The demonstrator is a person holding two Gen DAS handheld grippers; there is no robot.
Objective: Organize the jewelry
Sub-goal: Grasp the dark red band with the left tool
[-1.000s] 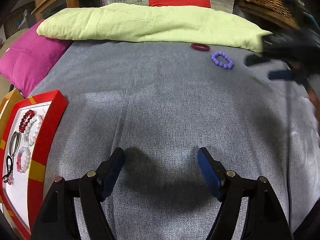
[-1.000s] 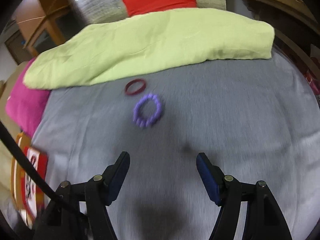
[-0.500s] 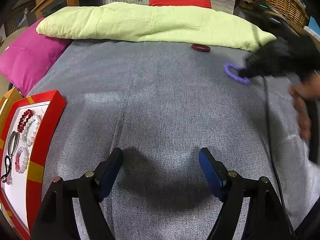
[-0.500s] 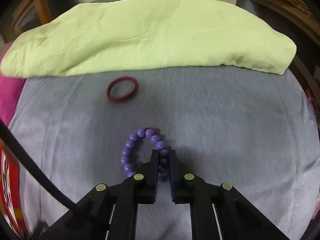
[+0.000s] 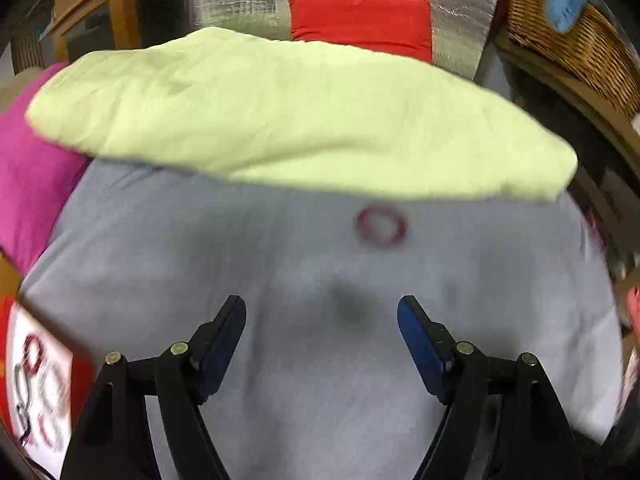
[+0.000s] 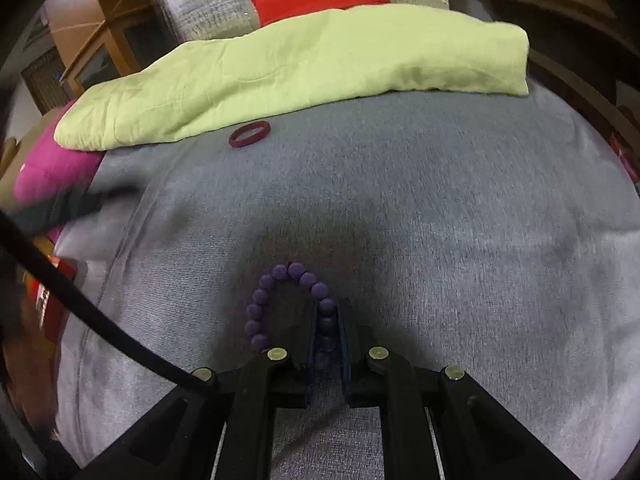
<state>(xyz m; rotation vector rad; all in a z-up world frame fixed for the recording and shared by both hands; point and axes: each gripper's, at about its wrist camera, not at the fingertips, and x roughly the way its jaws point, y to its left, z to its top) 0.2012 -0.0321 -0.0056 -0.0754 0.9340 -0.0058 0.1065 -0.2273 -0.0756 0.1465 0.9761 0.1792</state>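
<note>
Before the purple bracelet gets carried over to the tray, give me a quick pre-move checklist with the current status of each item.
1. Right gripper shut on the purple bead bracelet: ok.
2. Bracelet clear of the grey bedspread: cannot tell.
3. Left gripper open and holding nothing: ok.
4. Dark red bangle lying loose near the green pillow, ahead of the left gripper: ok.
5. Free space in the red-rimmed tray: cannot tell, blurred.
6. Black cable clear of the bracelet: ok.
</note>
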